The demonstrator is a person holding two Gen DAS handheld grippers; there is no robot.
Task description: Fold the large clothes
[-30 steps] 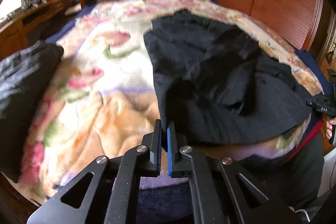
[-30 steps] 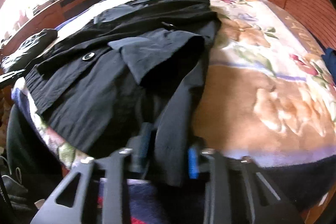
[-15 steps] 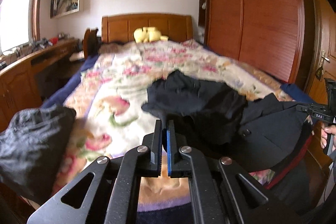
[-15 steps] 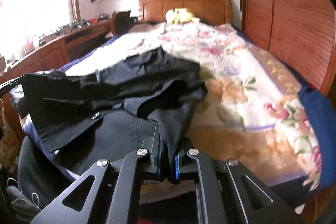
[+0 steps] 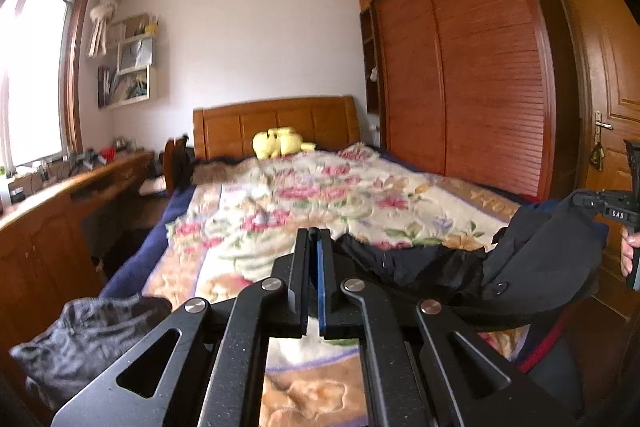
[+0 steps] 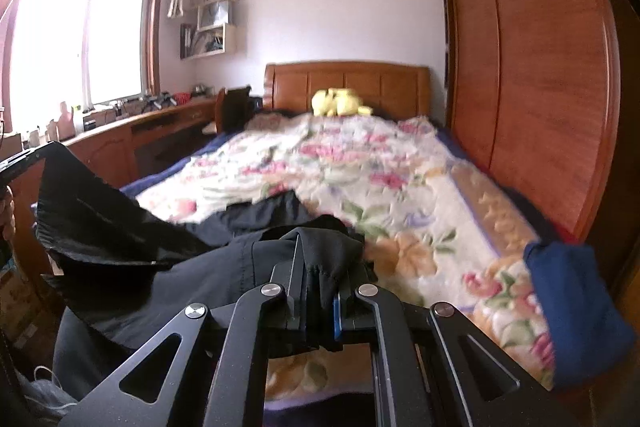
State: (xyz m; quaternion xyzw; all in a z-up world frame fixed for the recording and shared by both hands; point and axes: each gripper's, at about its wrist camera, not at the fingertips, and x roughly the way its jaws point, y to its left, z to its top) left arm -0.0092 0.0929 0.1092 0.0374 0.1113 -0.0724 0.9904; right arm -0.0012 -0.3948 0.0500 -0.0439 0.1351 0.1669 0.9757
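Left wrist view: my left gripper point(image 5: 313, 251) is pinched nearly closed with nothing visible between the pads. Black jacket point(image 5: 532, 267) hangs off to its right, over the floral blanket point(image 5: 320, 195). Grey clothes pile point(image 5: 80, 339) sits lower left.

Right wrist view: my right gripper point(image 6: 316, 267) is clamped on a bunched fold of the jacket point(image 6: 168, 279), and the rest drapes away to the left.

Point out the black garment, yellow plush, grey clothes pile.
black garment point(image 6: 208, 267), right wrist view, main panel left of the gripper.
yellow plush point(image 5: 276, 143), left wrist view, its body.
grey clothes pile point(image 5: 84, 339), left wrist view, top folds.
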